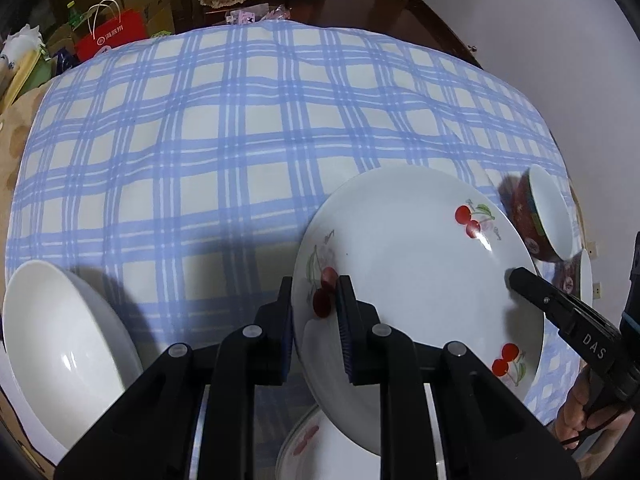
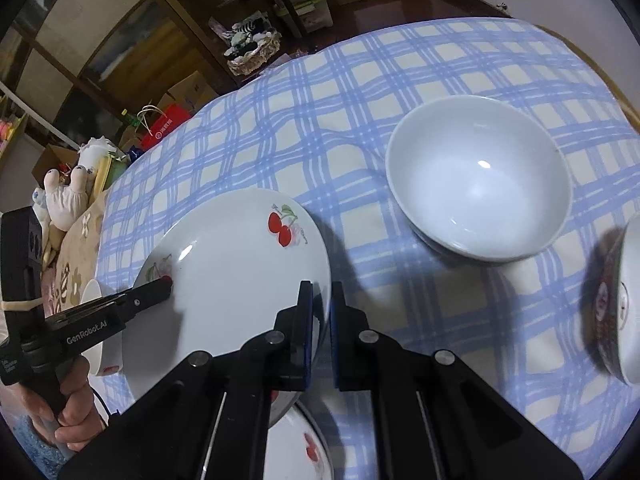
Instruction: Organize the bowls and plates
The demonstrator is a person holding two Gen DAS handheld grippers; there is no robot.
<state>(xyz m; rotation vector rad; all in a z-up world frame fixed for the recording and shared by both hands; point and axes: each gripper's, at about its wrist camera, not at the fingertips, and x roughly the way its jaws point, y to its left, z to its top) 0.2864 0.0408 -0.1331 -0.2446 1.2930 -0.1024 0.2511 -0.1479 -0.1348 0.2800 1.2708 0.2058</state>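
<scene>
Two rim grips, cherry plate [image 1: 420, 280] between each hand-held gripper (left [image 1: 314, 312], right [image 2: 322, 320])

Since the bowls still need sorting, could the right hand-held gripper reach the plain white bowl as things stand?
Probably not yet: the right hand-held gripper is shut on the cherry plate rim. The cloth towards the white bowl looks clear, so it could after letting go.
</scene>
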